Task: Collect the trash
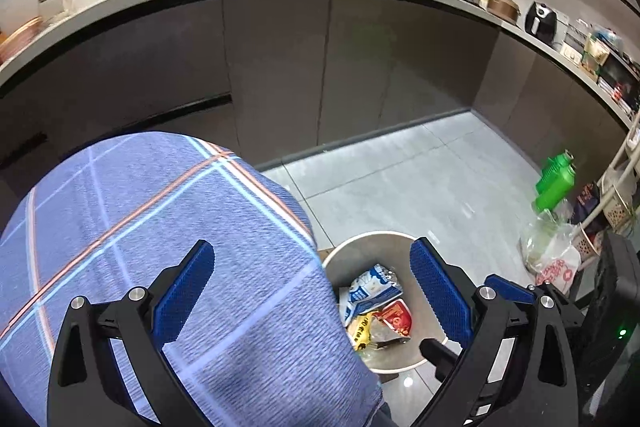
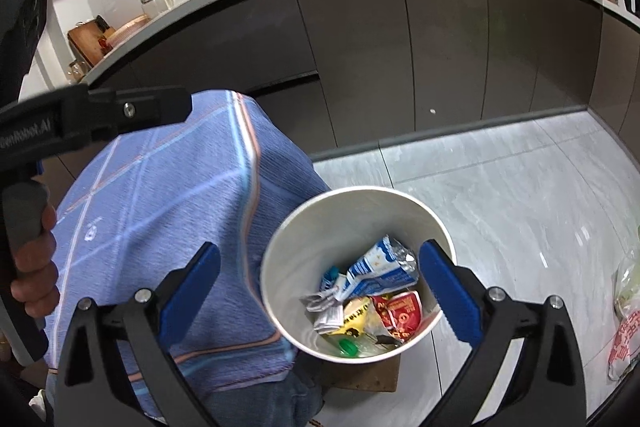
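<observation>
Wrappers [image 2: 384, 291] in white bin [image 2: 280, 259] by floor's cloth-covered stool: light, crinkly, slippery; pinch flat edges. Left gripper [image 1: 312, 291] & right gripper [image 2: 320, 291] both wide open, empty.

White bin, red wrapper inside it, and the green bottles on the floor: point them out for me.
white bin [image 2: 280, 227]: right wrist view, bare inner wall on the left side.
red wrapper [image 2: 400, 311]: right wrist view, middle of its printed face.
green bottles [image 1: 554, 183]: left wrist view, body of the nearer bottle.
</observation>
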Motion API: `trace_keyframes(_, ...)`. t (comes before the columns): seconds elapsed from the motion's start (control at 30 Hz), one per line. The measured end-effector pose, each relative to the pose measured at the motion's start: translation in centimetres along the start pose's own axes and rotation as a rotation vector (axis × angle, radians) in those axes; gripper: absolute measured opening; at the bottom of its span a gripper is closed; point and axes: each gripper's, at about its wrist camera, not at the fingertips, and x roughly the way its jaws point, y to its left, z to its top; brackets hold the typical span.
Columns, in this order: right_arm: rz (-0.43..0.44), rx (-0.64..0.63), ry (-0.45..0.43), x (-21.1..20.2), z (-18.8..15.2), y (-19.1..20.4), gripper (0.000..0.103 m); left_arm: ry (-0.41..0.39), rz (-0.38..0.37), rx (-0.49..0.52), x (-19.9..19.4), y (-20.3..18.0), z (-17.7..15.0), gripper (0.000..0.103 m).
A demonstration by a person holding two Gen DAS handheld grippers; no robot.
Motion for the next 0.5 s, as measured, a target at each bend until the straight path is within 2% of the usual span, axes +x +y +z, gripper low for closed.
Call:
trace_keyframes(0.3,0.051,-0.083,-0.078,-3.8,2.0,5.1,0.100,-0.072,0.131,-0.124,-7.4,4.9,-1.5,0.095)
trace_keyframes(0.5,0.080,-0.108,-0.097,-5.9,3.0,8.5,0.100,-0.080,0.231,-0.220,-12.0,8.5,-3.9,0.095)
